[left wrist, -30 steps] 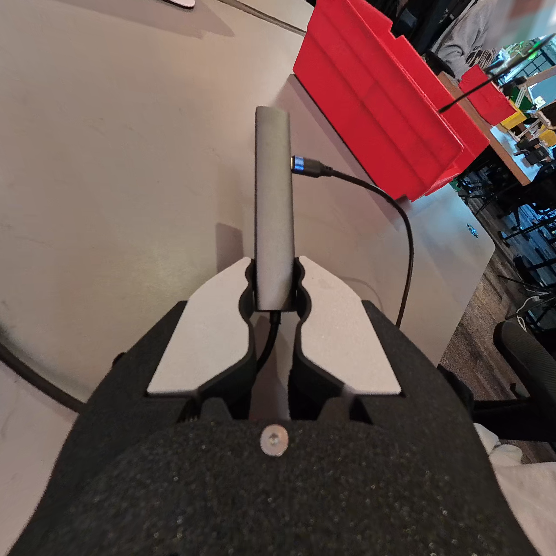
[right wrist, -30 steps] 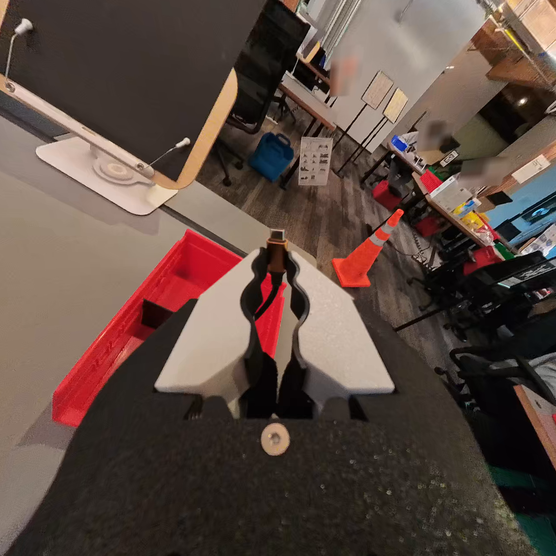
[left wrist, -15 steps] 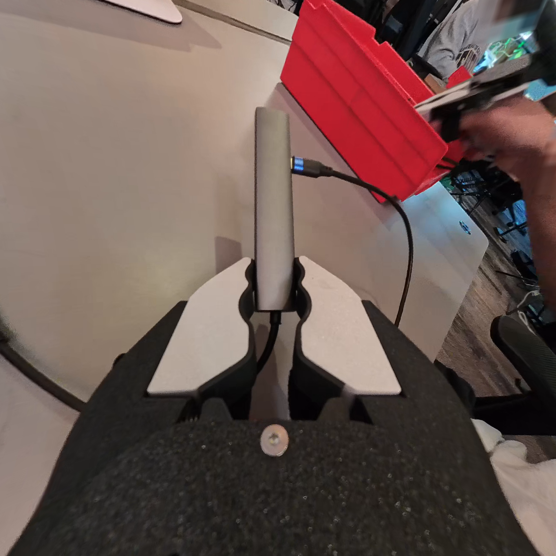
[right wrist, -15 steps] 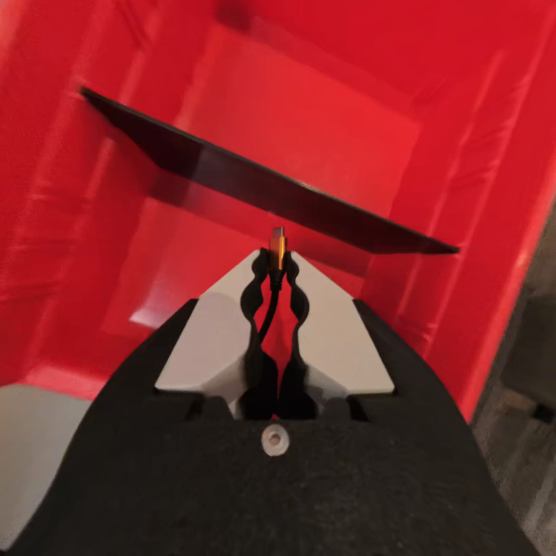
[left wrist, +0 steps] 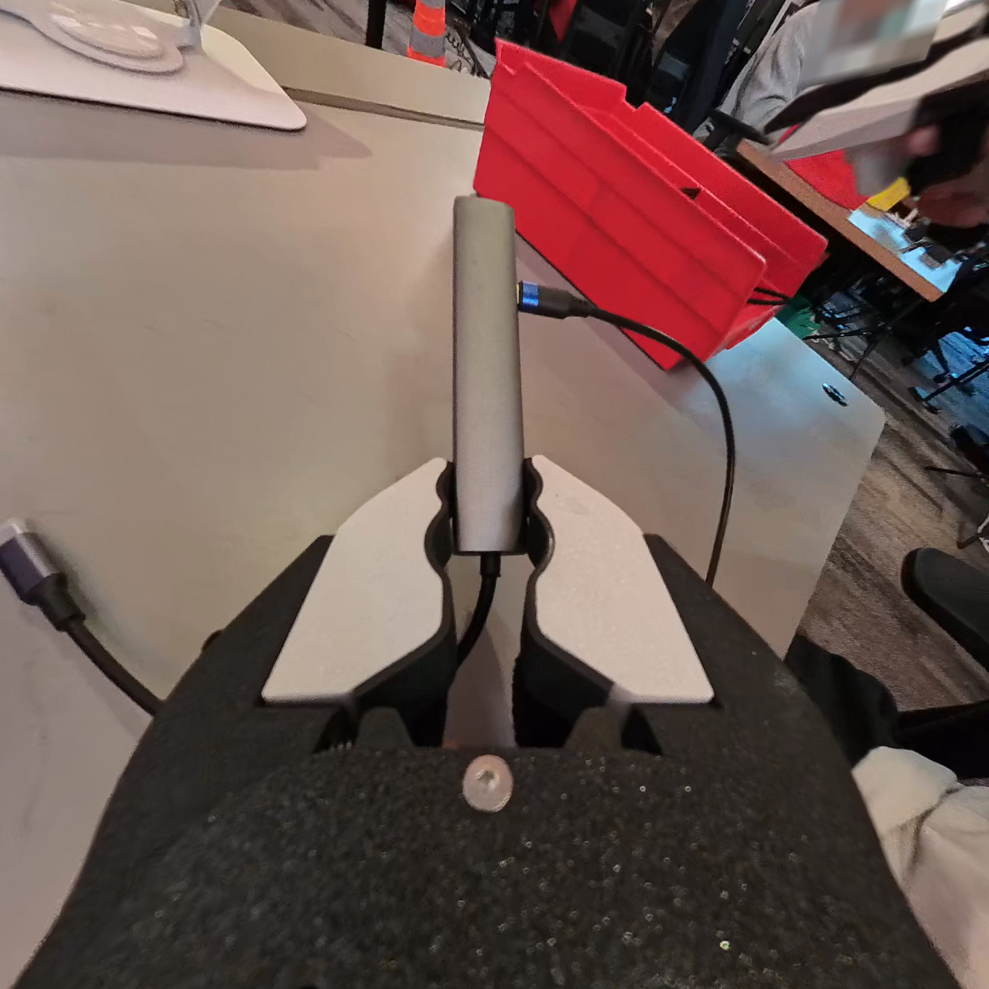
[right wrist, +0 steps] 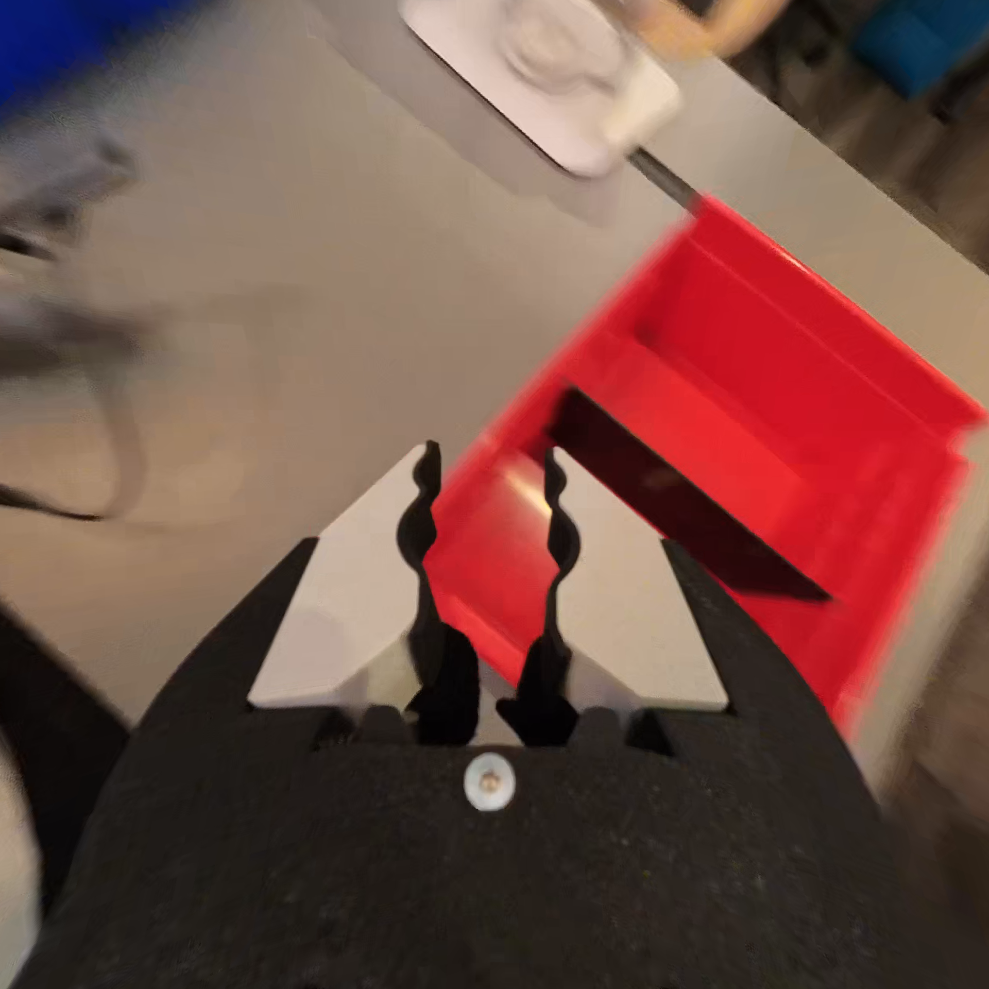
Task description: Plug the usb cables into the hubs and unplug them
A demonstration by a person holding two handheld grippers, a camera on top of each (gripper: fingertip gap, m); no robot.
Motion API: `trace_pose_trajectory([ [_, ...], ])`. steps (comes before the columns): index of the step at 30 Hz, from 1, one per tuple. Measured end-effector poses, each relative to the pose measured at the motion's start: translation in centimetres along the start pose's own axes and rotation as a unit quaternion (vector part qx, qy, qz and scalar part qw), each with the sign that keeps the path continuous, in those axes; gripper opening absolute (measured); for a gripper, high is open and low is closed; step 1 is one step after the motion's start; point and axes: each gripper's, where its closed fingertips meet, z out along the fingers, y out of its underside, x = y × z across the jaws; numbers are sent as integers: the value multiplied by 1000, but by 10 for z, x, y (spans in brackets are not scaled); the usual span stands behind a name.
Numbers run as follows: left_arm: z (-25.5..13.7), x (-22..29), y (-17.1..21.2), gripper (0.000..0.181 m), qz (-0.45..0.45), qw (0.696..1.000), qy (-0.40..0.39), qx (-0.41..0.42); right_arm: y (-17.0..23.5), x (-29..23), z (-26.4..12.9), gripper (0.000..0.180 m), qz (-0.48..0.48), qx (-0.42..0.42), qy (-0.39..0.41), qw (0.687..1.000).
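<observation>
Beige bench point(left wrist: 214, 332) carries everything. Above it the grey hub point(left wrist: 486, 369) stands upright, clamped at its near end in the left claw point(left wrist: 487, 503); a blue-tipped black cable point(left wrist: 535, 296) is plugged into its right side. Beyond it sits a red bin point(left wrist: 615, 214). Over that bin, the right claw point(right wrist: 489, 465) hangs spread apart and empty.

My left jaws clamp the grey hub point(left wrist: 486, 374) by its near end, pointing straight ahead above the counter point(left wrist: 187, 321); a blue-collared cable plug point(left wrist: 546, 304) sits in its right side.
</observation>
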Motion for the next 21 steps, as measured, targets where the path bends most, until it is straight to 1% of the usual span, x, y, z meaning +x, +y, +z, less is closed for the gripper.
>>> trace_pose_trajectory([
  [1, 0, 1, -2, 23, 5, 1000, -4, 6, -13, -33, 1, 39, 6, 40, -51, 998],
  [3, -1, 3, -7, 23, 19, 999, -13, 22, -38, -105, 10, 42, 27, 119, -150, 981],
  [4, -1, 5, -9, 23, 28, 999, -17, 27, -49, -135, 17, 44, 31, 156, -177, 971],
  [5, -1, 8, -9, 23, 36, 999, -16, 28, -57, -157, 26, 46, 21, 189, -177, 966],
  [6, -1, 11, -9, 23, 42, 999, -14, 26, -62, -172, 37, 43, -8, 211, -158, 965],
  [8, 0, 17, -6, 23, 45, 999, -6, 23, -67, -185, 59, 33, -91, 233, -80, 965],
  [10, -1, 22, -6, 23, 35, 999, 4, 24, -67, -194, 76, 27, -164, 236, -32, 957],
  [11, -3, 24, -6, 23, 29, 999, 6, 27, -66, -195, 83, 27, -182, 230, -17, 956],
  [13, -5, 27, -6, 23, 22, 999, 15, 31, -65, -199, 91, 24, -177, 228, -19, 957],
  [14, -6, 29, -5, 23, 22, 999, 20, 28, -65, -199, 92, 14, -166, 230, -23, 959],
  [15, -5, 30, -3, 23, 23, 999, 23, 24, -68, -201, 88, 9, -159, 247, -31, 955],
  [16, -4, 32, 0, 23, 25, 999, 26, 17, -71, -203, 84, 9, -157, 264, -36, 951],
  [17, -3, 33, 3, 23, 27, 999, 27, 5, -69, -204, 83, 8, -164, 262, -34, 950],
  [20, 1, 34, 19, 23, 23, 998, 29, -45, -56, -207, 90, 9, -199, 213, -35, 956],
  [21, 1, 36, 20, 24, 20, 998, 36, -47, -54, -208, 90, 8, -206, 199, -38, 957],
])
